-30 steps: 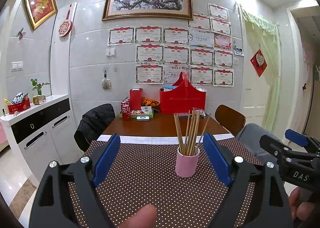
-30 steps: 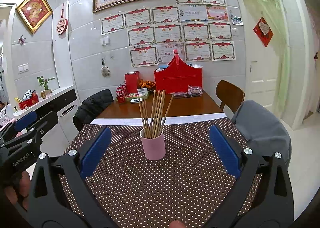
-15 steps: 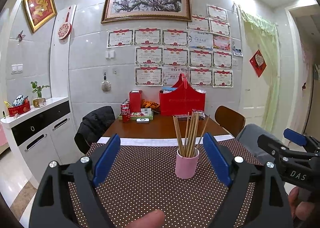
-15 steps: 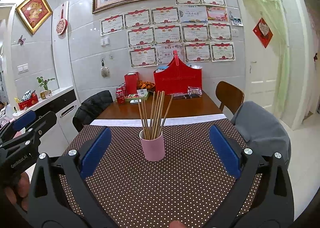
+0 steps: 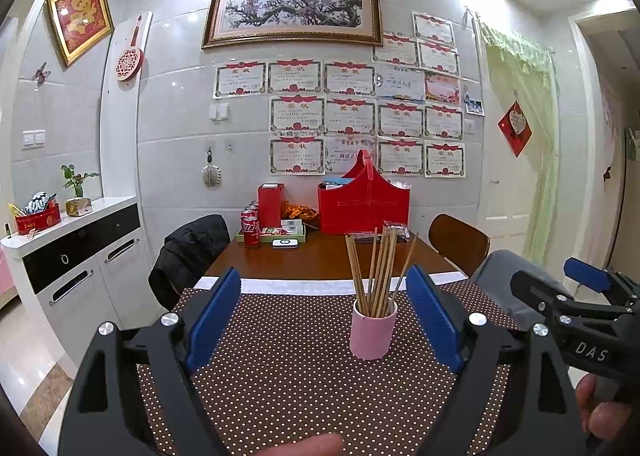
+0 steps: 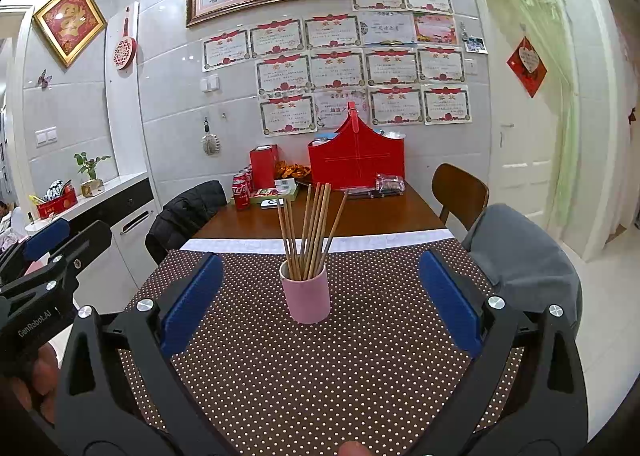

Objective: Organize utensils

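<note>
A pink cup (image 5: 372, 332) stands upright on the brown dotted tablecloth (image 5: 280, 376), holding several wooden chopsticks (image 5: 380, 272) that fan upward. In the right wrist view the cup (image 6: 306, 298) and chopsticks (image 6: 310, 232) sit centred ahead. My left gripper (image 5: 326, 320) is open and empty, short of the cup. My right gripper (image 6: 320, 300) is open and empty, also short of the cup. The right gripper shows at the right edge of the left wrist view (image 5: 576, 296); the left gripper shows at the left edge of the right wrist view (image 6: 48, 256).
At the table's far end stand a red basket (image 5: 362, 207), a red box (image 5: 270, 203), cola cans (image 5: 250, 230) and a tray. Chairs flank the table: one with a black jacket (image 5: 192, 248) left, a wooden one (image 5: 458, 242) right. A white cabinet (image 5: 76, 256) stands left.
Both views have shifted slightly; the cup sits a little lower in the right wrist view. Both grippers stay open and empty.
</note>
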